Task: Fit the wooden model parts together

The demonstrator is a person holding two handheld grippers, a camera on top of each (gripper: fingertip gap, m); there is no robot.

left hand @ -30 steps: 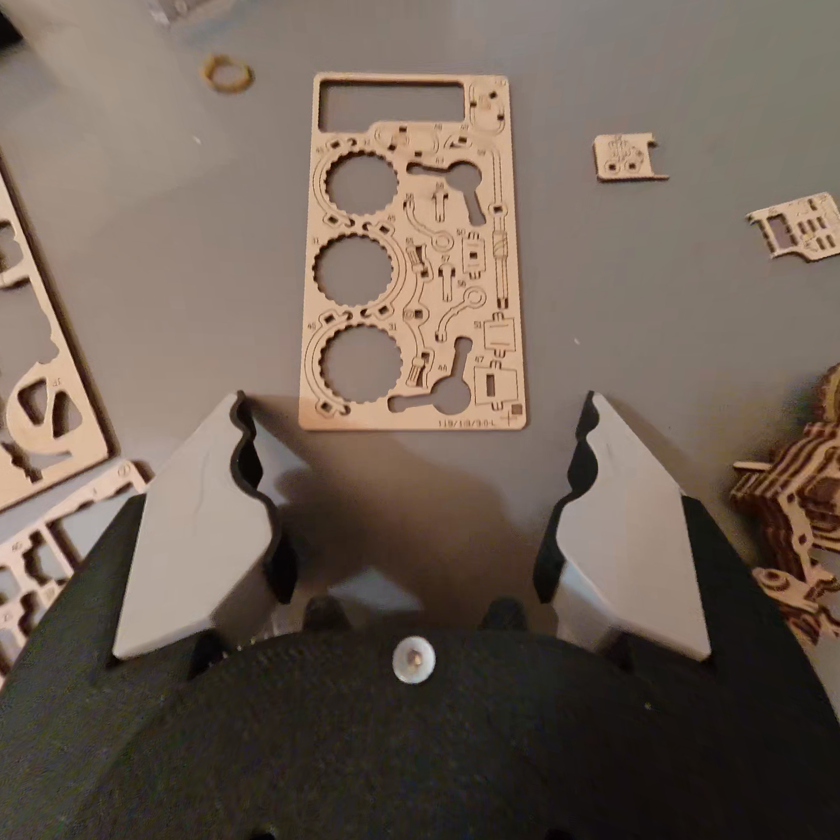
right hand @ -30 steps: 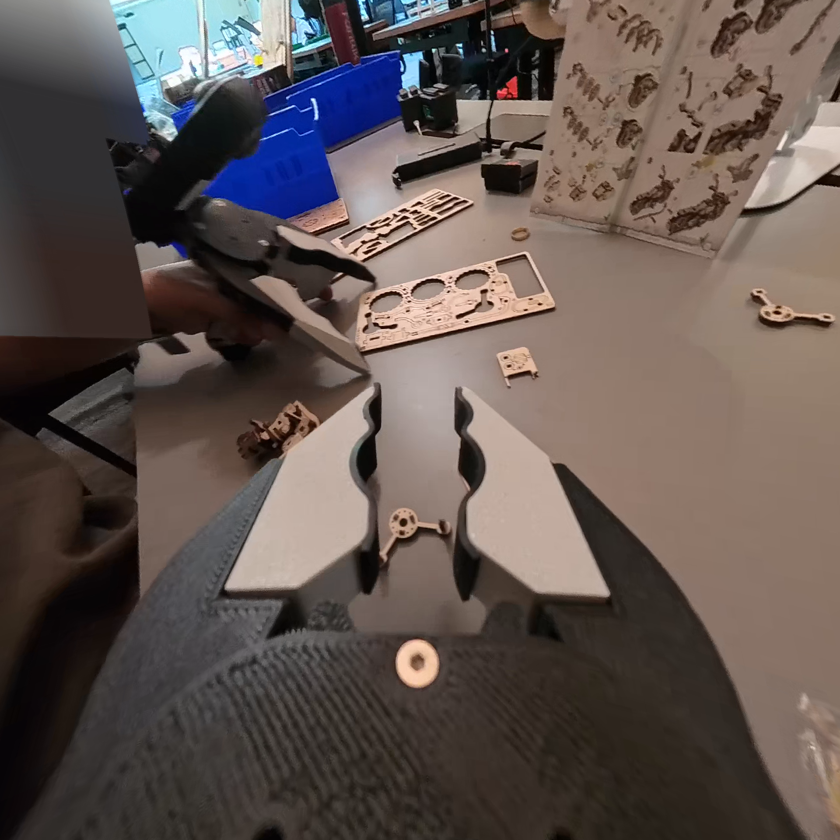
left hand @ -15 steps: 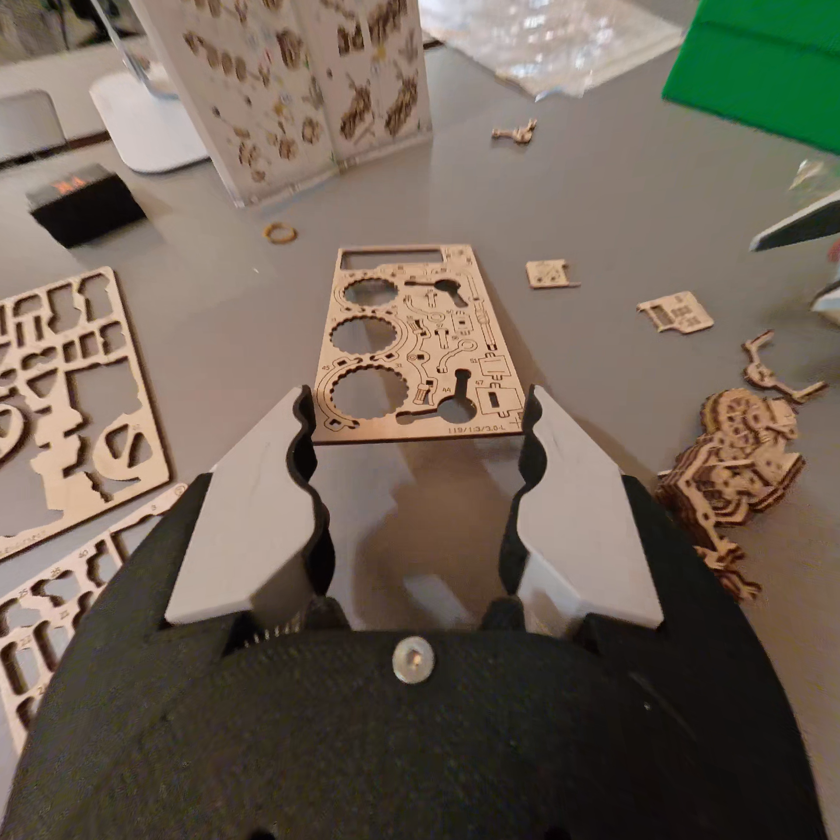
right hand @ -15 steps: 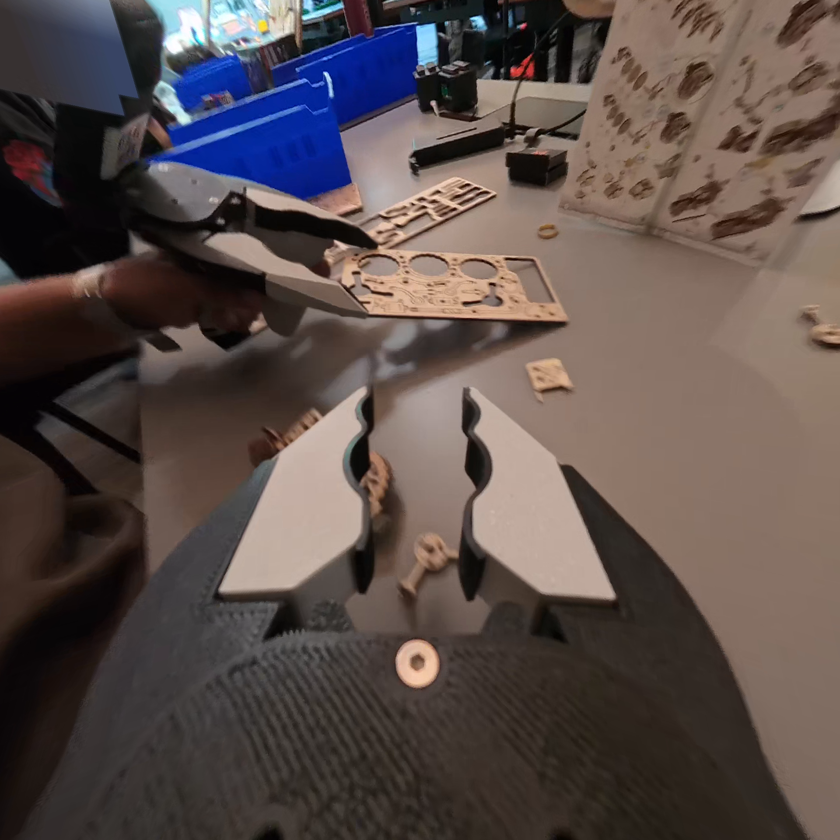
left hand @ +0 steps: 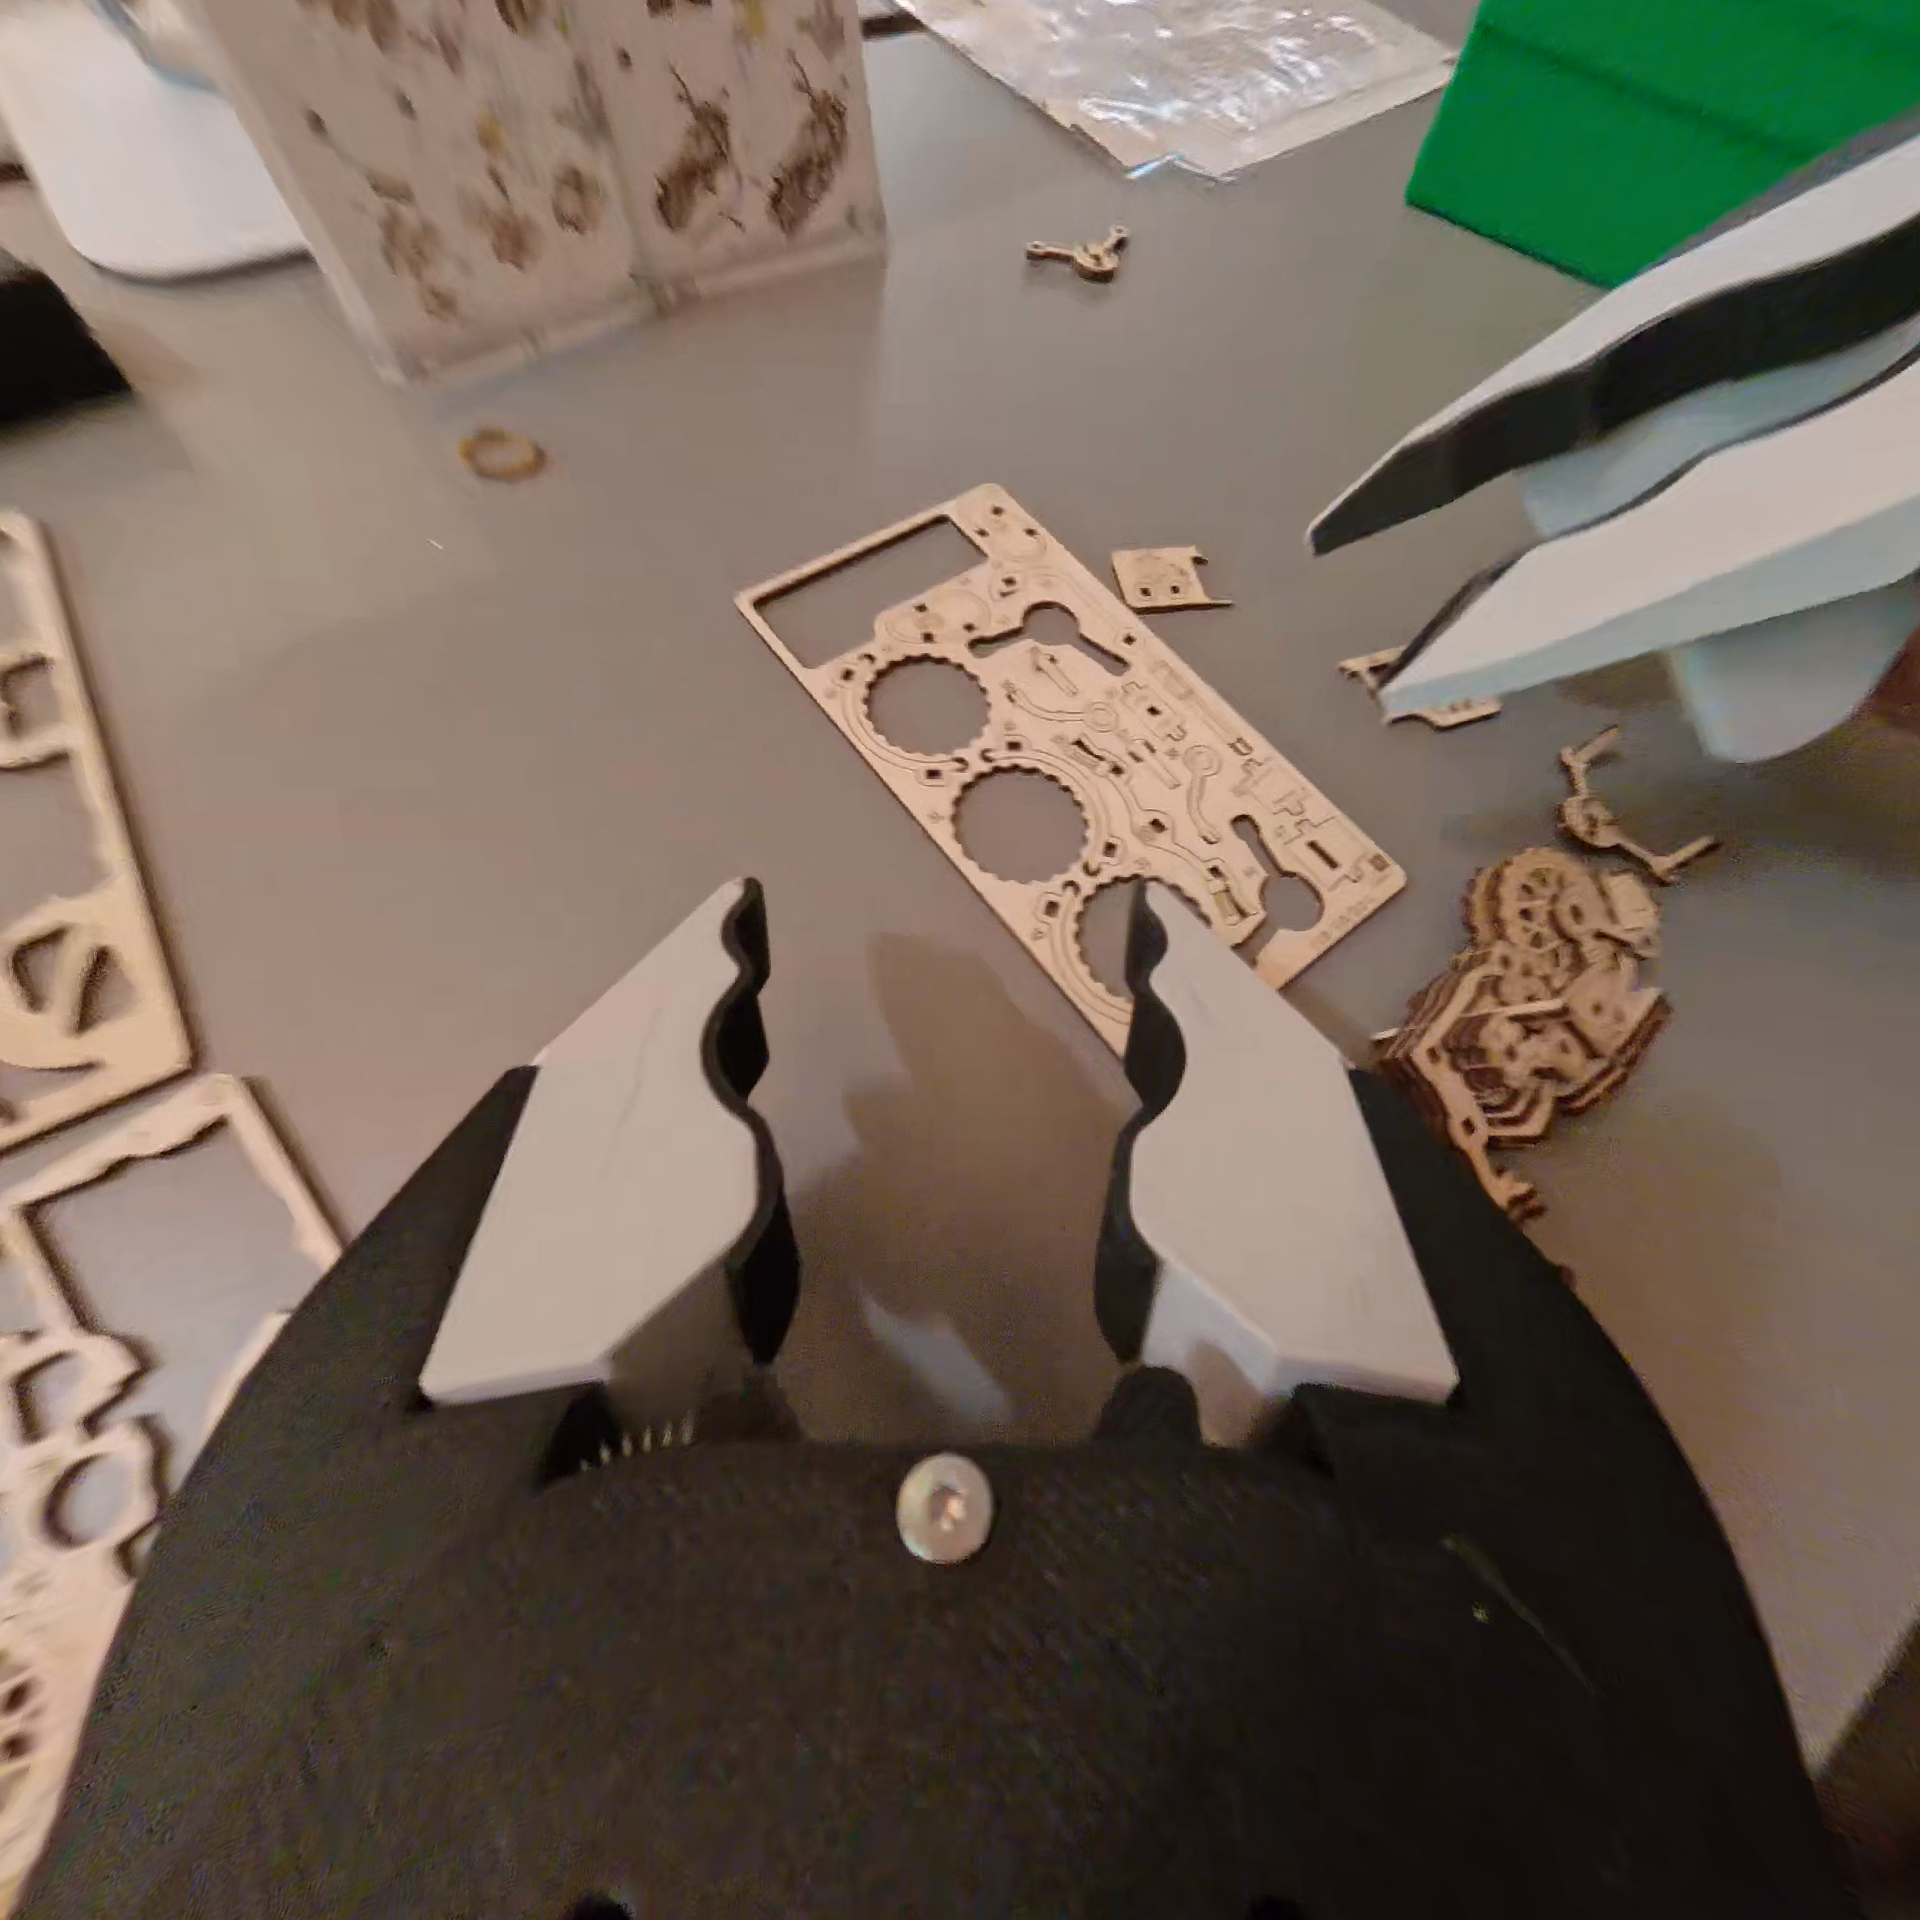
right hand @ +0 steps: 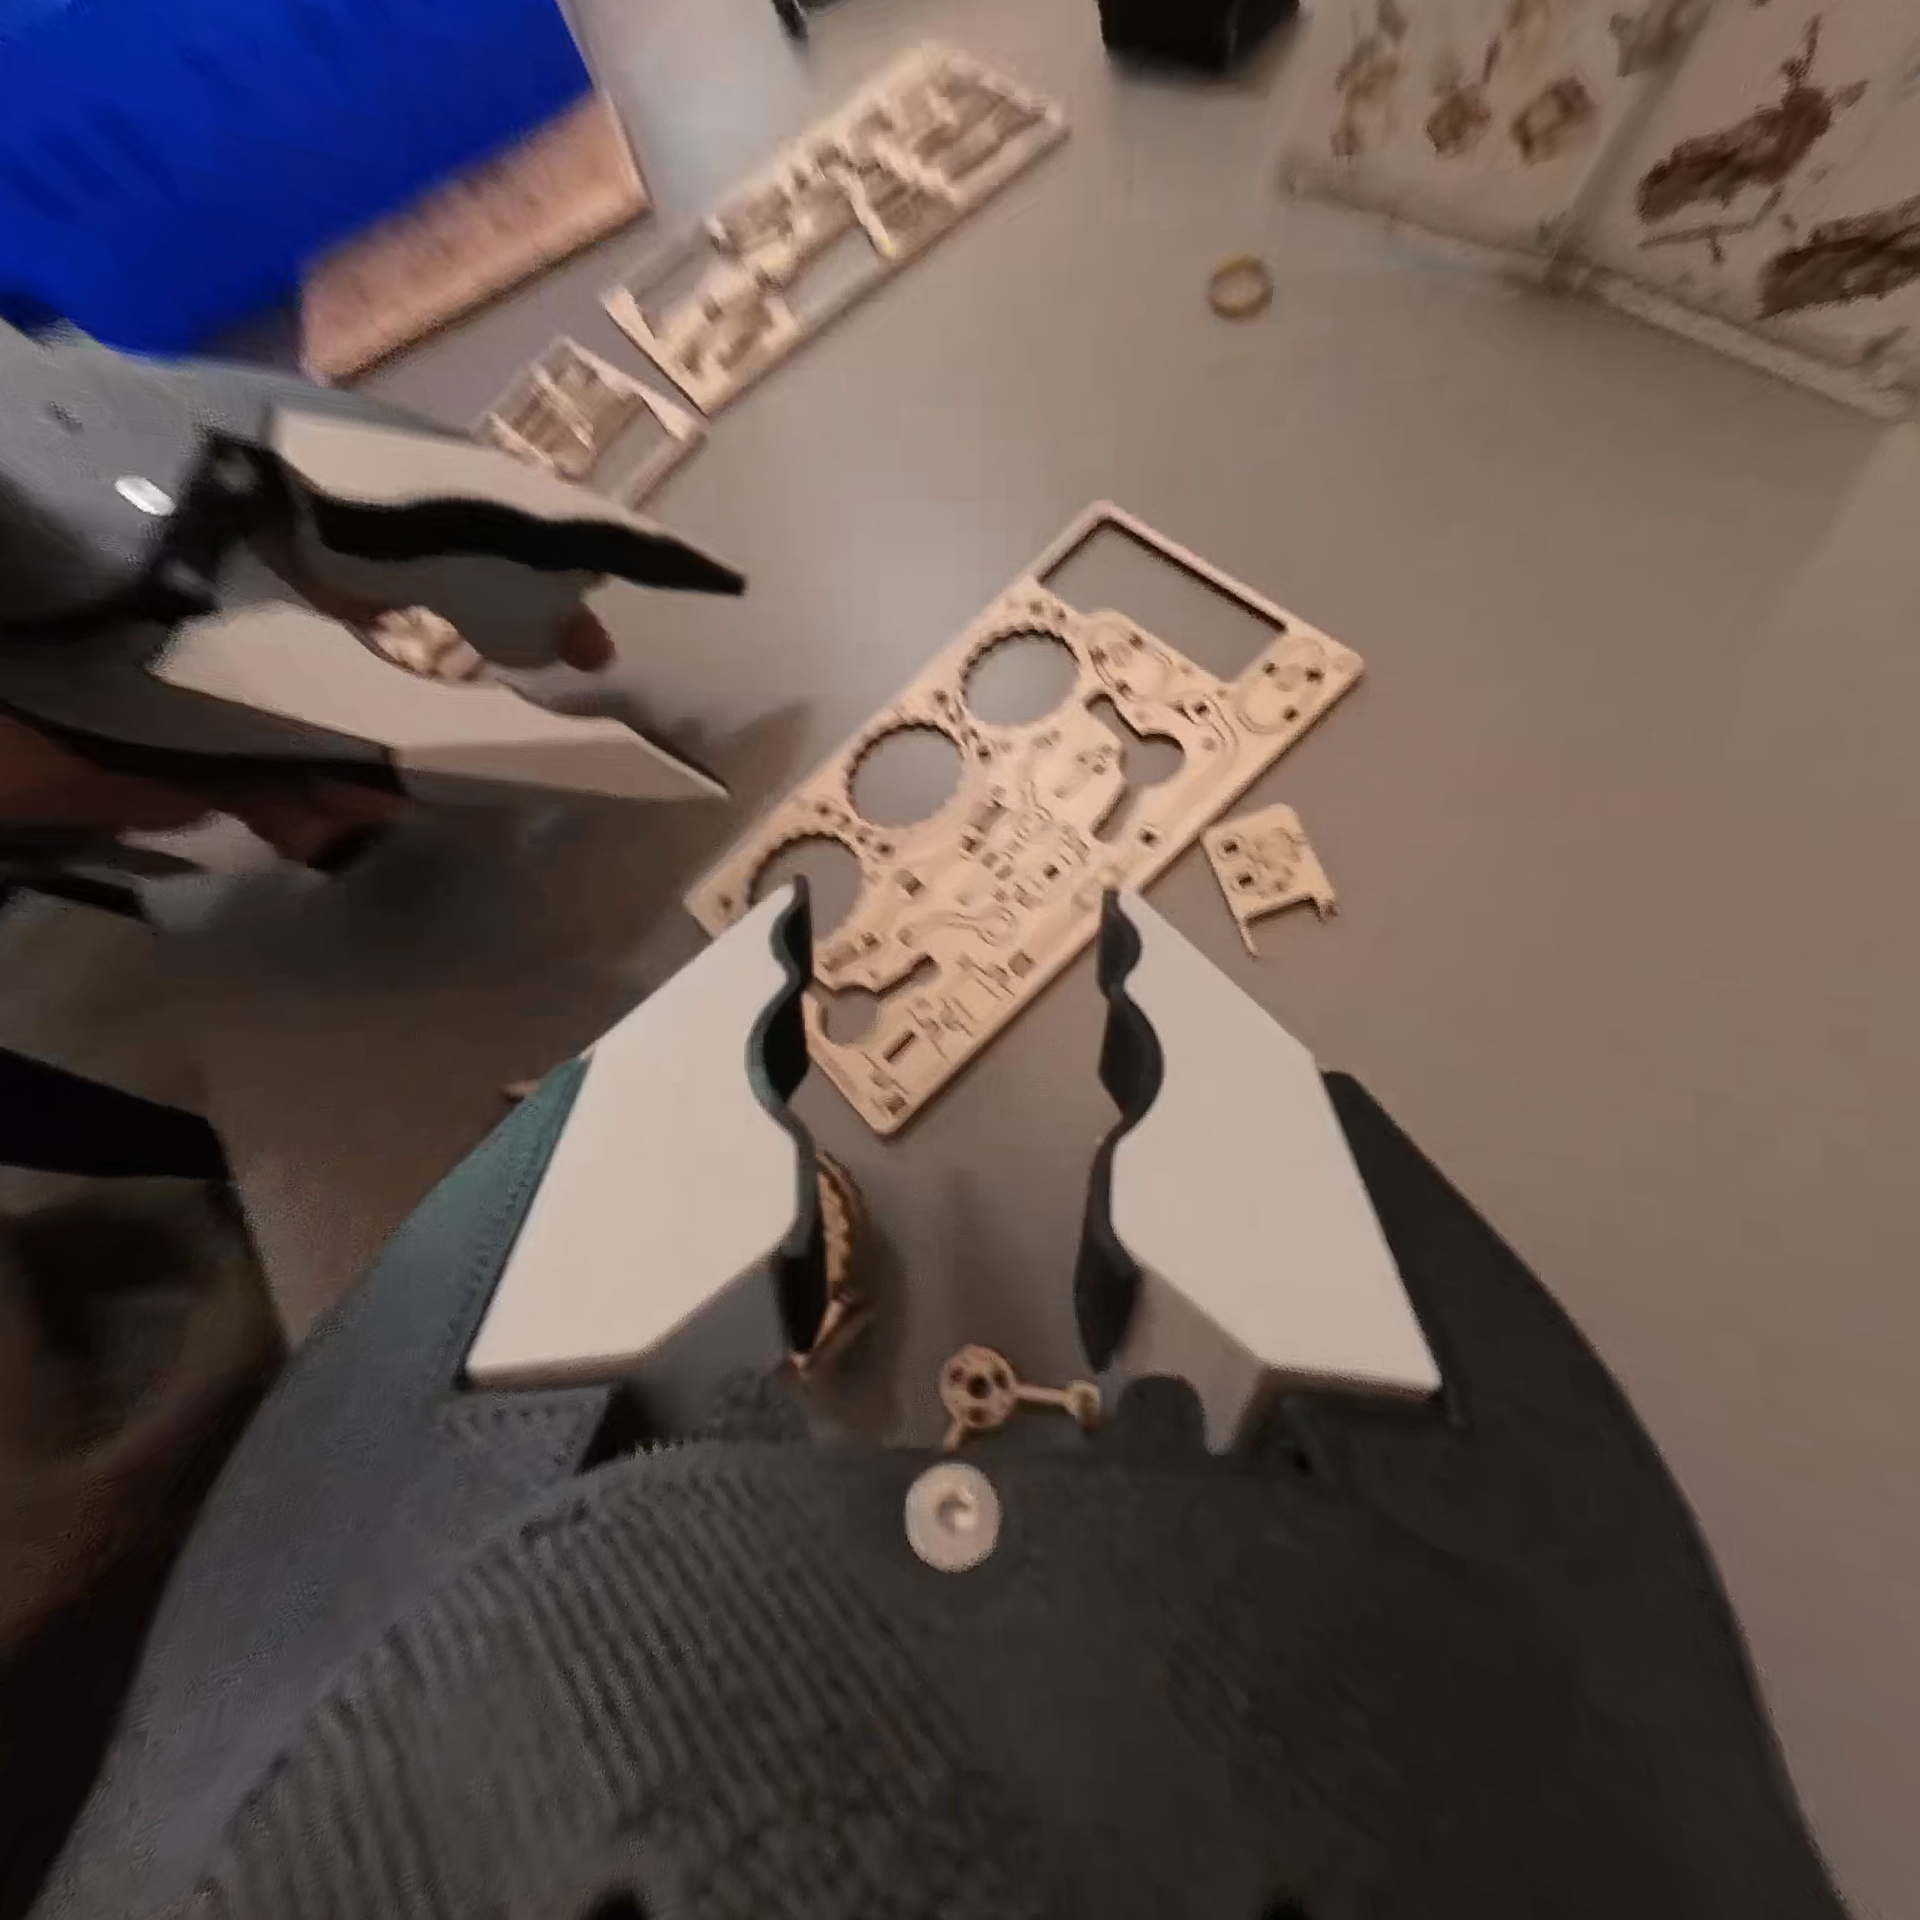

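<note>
A thin wooden sheet with three gear-shaped holes (left hand: 1070, 758) lies flat on the grey table. My left gripper (left hand: 945, 904) is open and empty, just above the sheet's near left corner. A partly built wooden model (left hand: 1527, 997) sits to its right. My right gripper (right hand: 954, 904) is open and empty over the near end of the sheet (right hand: 1039, 790). A small key-shaped part (right hand: 997, 1392) lies between its fingers near the base, and the model (right hand: 842, 1226) is mostly hidden behind its left finger. A small square part (right hand: 1268, 862) lies beside the sheet.
More part sheets (left hand: 83, 831) lie at the left and at the back (right hand: 831, 187). A standing instruction sheet (left hand: 561, 156), a green box (left hand: 1662, 135), a plastic bag (left hand: 1164, 73), a blue bin (right hand: 260, 135) and a small ring (left hand: 502, 454) surround the work area.
My left gripper's fingers have come closer together and it has swung left of the sheet. My right gripper has opened wider, tilted down and moved over the sheet's near end.
</note>
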